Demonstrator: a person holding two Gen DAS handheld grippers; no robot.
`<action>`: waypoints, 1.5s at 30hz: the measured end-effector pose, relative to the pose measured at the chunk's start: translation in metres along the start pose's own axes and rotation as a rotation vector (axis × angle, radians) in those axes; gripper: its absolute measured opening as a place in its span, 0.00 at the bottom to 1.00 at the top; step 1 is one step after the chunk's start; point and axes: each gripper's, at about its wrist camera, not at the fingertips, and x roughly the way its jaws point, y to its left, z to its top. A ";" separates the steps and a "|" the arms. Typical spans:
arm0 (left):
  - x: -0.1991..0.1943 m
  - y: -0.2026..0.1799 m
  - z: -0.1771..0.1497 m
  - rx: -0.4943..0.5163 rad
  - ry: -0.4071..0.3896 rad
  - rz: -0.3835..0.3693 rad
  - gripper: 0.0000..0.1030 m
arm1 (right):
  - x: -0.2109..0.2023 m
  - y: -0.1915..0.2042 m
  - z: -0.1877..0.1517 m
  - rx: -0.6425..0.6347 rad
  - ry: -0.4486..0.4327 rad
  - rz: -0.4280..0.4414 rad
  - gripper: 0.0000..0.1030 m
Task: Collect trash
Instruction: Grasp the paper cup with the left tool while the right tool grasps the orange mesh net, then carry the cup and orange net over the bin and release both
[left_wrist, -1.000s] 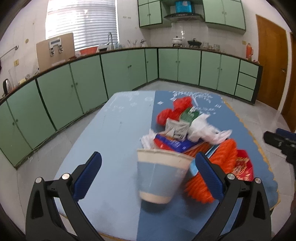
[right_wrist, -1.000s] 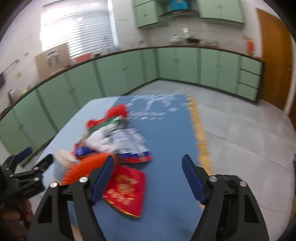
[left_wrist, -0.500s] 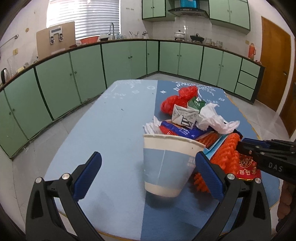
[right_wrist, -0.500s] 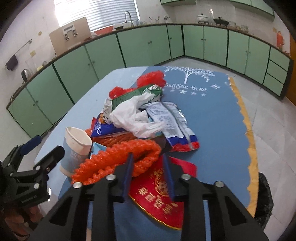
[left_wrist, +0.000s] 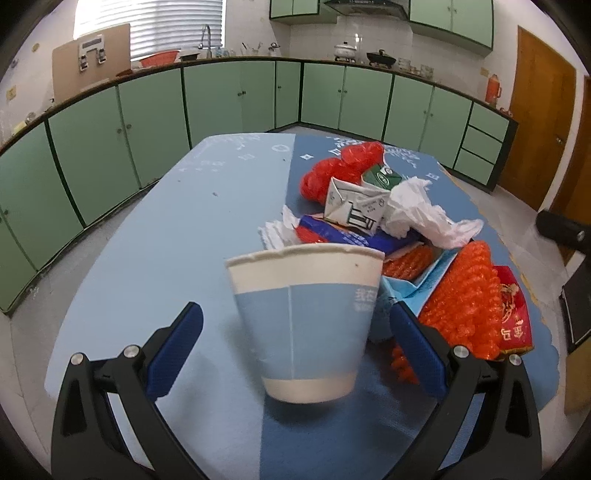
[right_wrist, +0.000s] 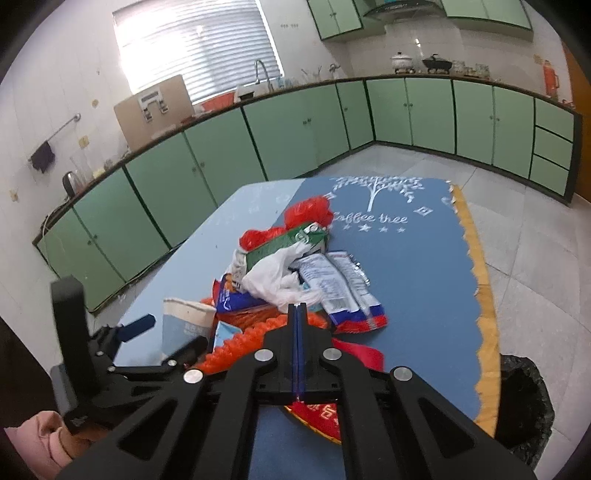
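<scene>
A blue and white paper cup (left_wrist: 303, 325) stands upright at the near end of a trash pile on the blue table (left_wrist: 166, 240). My left gripper (left_wrist: 295, 314) is open, its blue pads on either side of the cup without touching it. The pile holds an orange foam net (left_wrist: 461, 295), a red packet (left_wrist: 513, 317), a white plastic bag (left_wrist: 417, 210) and milk cartons (left_wrist: 354, 203). My right gripper (right_wrist: 297, 308) is shut, with its tips over the orange foam net (right_wrist: 243, 339). I see nothing between its jaws. The cup (right_wrist: 186, 321) and left gripper (right_wrist: 162, 338) show at the left there.
A black-lined trash bin (right_wrist: 524, 402) stands on the floor off the table's right edge. A snack wrapper (right_wrist: 340, 288) lies beside the white bag (right_wrist: 273, 277). Green cabinets (left_wrist: 221, 99) line the walls. A sleeve (right_wrist: 40, 439) shows at the lower left.
My left gripper has dropped closer to the cup, which now sits between its fingers. My right gripper has gone from wide open to shut and now points at the pile.
</scene>
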 end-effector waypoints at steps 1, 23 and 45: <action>0.002 -0.001 0.000 0.000 0.003 0.000 0.95 | -0.001 -0.001 0.000 0.002 0.000 -0.005 0.00; 0.012 0.015 -0.004 -0.083 0.036 -0.031 0.65 | 0.061 0.006 -0.021 -0.004 0.180 0.020 0.12; -0.090 -0.043 0.049 -0.005 -0.212 -0.144 0.58 | -0.068 -0.006 0.027 -0.057 -0.167 0.010 0.07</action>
